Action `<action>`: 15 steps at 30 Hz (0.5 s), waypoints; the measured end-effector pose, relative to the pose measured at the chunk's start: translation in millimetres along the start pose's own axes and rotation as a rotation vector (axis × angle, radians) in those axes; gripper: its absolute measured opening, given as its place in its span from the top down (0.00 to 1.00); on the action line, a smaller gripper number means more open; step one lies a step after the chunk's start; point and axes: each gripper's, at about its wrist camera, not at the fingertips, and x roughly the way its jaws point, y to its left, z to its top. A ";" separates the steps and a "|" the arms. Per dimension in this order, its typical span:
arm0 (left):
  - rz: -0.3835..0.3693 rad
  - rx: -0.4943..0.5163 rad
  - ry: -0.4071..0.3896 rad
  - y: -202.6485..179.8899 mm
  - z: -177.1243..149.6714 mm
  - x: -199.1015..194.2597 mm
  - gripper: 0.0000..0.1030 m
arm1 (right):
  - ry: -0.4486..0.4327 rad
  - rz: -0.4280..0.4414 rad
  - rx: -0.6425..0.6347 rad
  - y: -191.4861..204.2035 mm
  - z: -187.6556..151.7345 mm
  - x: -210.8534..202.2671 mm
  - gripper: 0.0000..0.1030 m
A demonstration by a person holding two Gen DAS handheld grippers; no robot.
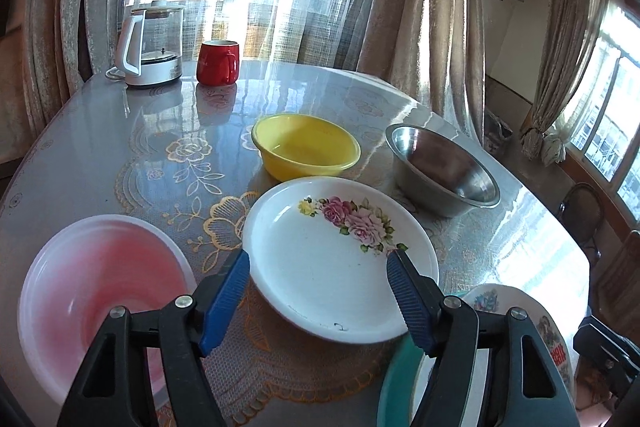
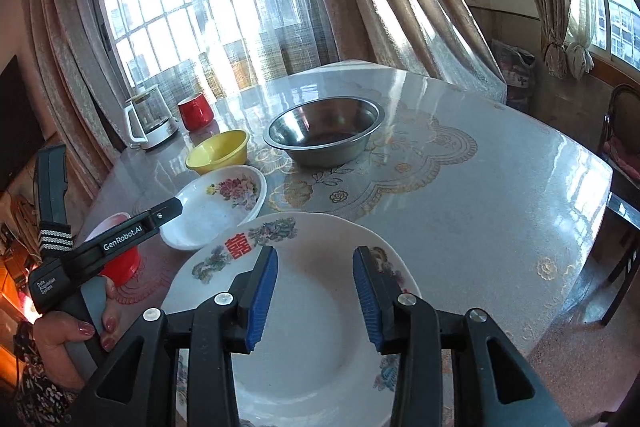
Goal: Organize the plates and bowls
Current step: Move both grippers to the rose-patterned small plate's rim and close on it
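1. A curtained room with barred windows holds a round bench (image 1: 120, 131) under a glossy floral cover.
2. The rose-printed plate (image 1: 340, 259) lies near the bench's middle. The left hand-held gripper (image 1: 318, 271) hangs above it, blue pads spread apart and gripping nothing.
3. A pink bowl (image 1: 92, 299) sits towards the near left edge. A yellow bowl (image 1: 306, 151) sits just behind the rose plate, and a steel bowl (image 1: 444, 171) sits beside that, towards the right edge.
4. A large plate with a red character (image 2: 304, 307) rests at the near edge. The right hand-held gripper (image 2: 315, 291) is over it, jaws parted and empty.
5. A kettle (image 1: 150, 43) and a red mug (image 1: 218, 63) stand at the far edge.
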 end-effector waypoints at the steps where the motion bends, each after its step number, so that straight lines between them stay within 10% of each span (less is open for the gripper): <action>1: 0.008 0.001 -0.006 0.2 1.6 2.2 0.31 | 0.003 0.012 0.007 2.9 2.9 4.6 0.61; 15: 0.030 0.055 -0.027 18.1 13.8 18.8 0.31 | 0.175 0.048 -0.028 44.3 61.8 105.4 0.61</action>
